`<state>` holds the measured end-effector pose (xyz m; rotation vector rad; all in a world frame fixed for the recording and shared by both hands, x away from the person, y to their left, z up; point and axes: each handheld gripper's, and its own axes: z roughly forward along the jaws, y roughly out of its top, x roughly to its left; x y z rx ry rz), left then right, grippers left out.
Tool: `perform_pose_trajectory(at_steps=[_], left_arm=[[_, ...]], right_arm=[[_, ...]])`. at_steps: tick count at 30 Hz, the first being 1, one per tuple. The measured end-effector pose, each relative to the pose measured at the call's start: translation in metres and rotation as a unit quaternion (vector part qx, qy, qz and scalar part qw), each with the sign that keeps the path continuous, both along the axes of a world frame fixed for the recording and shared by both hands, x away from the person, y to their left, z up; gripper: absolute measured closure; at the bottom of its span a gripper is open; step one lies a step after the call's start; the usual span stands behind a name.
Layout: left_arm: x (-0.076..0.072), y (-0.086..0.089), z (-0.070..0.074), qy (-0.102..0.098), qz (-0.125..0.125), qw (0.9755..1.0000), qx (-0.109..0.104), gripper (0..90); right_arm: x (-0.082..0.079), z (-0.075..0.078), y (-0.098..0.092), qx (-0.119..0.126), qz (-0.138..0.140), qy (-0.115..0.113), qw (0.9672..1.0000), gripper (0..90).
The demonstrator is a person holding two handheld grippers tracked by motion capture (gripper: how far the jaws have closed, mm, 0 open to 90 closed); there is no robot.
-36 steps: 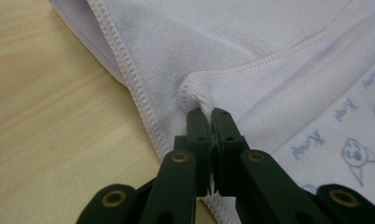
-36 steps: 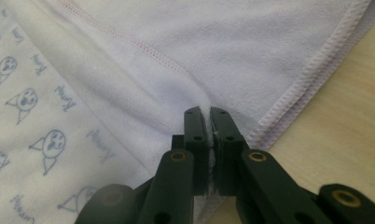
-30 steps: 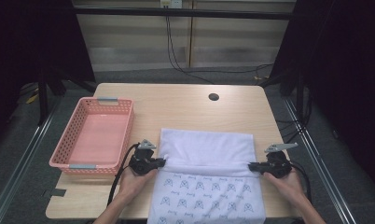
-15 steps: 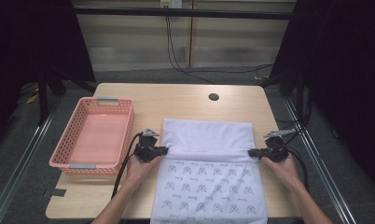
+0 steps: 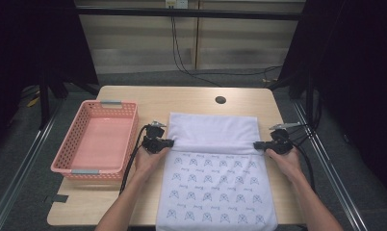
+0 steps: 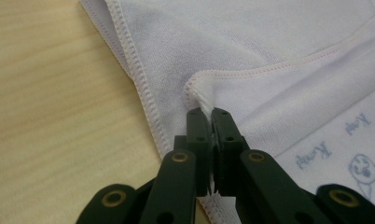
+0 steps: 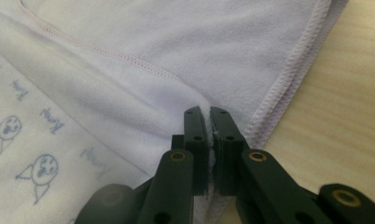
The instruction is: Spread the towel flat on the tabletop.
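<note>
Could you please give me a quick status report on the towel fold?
Left tool and right tool shut on white printed towel corners. Towel part folded. Pink plastic basket alongside, nothing blocking.

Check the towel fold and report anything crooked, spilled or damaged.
Nothing stands out. The towel lies flat on the table, its folded-back edge roughly straight between the left gripper and right gripper, each clamped on a corner. The pink basket sits upright beside it, nothing in it.

Light wooden table, pink basket at left, white printed towel spread beside it
</note>
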<state>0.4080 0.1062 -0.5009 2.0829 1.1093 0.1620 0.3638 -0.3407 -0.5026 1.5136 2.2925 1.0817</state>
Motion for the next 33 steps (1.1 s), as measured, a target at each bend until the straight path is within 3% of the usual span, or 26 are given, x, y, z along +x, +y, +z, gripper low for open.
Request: perform_pose_trajectory(at_steps=[2,6,9,13,15,17,19,22,23,26,30,33], left_arm=[[0.006,0.001,-0.001,0.006,0.005,0.9999,-0.008,87.3],[0.016,0.004,-0.003,0.01,0.017,0.9996,-0.021,87.3],[0.024,0.001,-0.001,0.006,0.017,0.9998,-0.006,87.2],[0.035,-0.004,0.0,0.006,0.036,0.9993,0.003,87.3],[0.04,-0.006,0.001,-0.002,0.033,0.9992,0.02,87.3],[0.045,-0.006,0.001,0.004,0.04,0.999,0.019,87.4],[0.045,-0.005,0.0,0.004,0.042,0.999,0.011,87.4],[0.04,-0.005,0.004,0.004,0.043,0.999,0.015,87.3],[0.037,-0.006,0.006,-0.004,0.038,0.9991,0.016,87.3],[0.031,-0.005,0.016,-0.013,0.028,0.9995,-0.003,87.3],[0.019,-0.001,0.042,-0.04,0.011,0.9986,-0.033,87.2],[0.011,0.004,0.062,-0.059,0.002,0.9972,-0.045,87.2]], right_arm=[[0.005,-0.002,-0.002,0.012,-0.005,-0.002,0.9999,86.8],[0.014,-0.002,0.0,0.002,-0.013,-0.007,0.9999,86.8],[0.024,-0.002,0.003,-0.003,-0.016,-0.014,0.9998,86.8],[0.043,-0.001,0.007,-0.018,-0.029,-0.012,0.9994,86.8],[0.05,0.0,0.01,-0.023,-0.035,-0.009,0.9991,86.9],[0.056,-0.001,0.013,-0.026,-0.044,-0.015,0.9986,86.8],[0.059,-0.003,0.011,-0.012,-0.052,-0.018,0.9984,86.8],[0.059,-0.001,0.01,-0.01,-0.044,-0.017,0.9988,86.9],[0.058,0.003,0.009,-0.009,-0.035,-0.019,0.9992,86.9],[0.055,0.019,0.002,0.026,-0.039,-0.042,0.998,86.9],[0.048,0.047,-0.005,0.041,-0.036,-0.076,0.9956,87.0],[0.04,0.073,-0.011,0.045,-0.029,-0.101,0.9935,87.0]])
